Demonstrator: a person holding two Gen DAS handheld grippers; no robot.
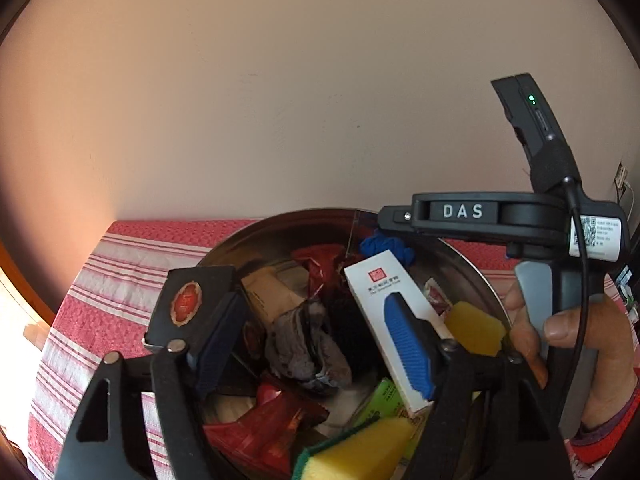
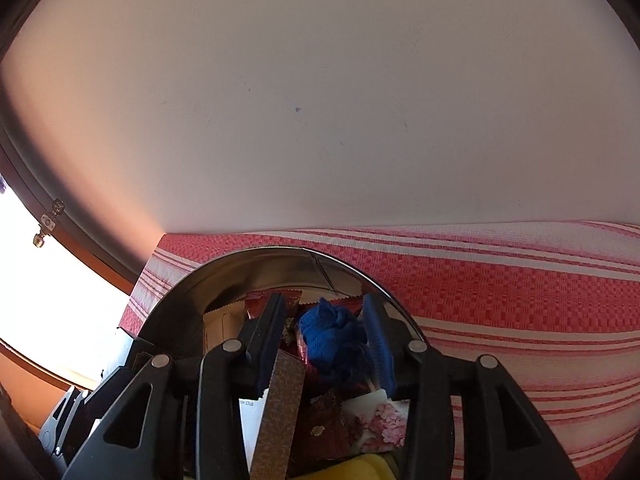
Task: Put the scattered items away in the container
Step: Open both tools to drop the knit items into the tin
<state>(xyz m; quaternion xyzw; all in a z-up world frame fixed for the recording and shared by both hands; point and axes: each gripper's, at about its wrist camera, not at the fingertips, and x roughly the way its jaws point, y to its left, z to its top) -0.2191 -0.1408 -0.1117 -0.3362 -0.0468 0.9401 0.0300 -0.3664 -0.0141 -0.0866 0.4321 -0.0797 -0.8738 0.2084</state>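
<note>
- Steel is gleaming along the rim of the round container (image 1: pixel 240 236), which is sitting on a counter under a red-and-white striped cloth (image 1: pixel 100 280), against a pale wall (image 1: pixel 280 100).
- The container is holding a heap of items: a black box with a red-gold seal (image 1: pixel 188 300), a white carton (image 1: pixel 384 292), yellow sponges (image 1: pixel 474 326), red wrappers (image 1: pixel 276 420), a dark crumpled cloth (image 1: pixel 308 344) and a blue knotted cloth (image 2: pixel 332 336).
- The left gripper (image 1: pixel 316 344) is hovering over the heap with its jaws standing wide apart, gripping nothing; the black box and the white carton are lying behind its pads.
- The right gripper (image 2: pixel 326 340) is pointing down into the container with its jaws parted; the blue knotted cloth is lying between them, not pressed by either pad.
- A person's hand (image 1: pixel 560 332) is gripping the right gripper's handle at the right edge of the left wrist view.
</note>
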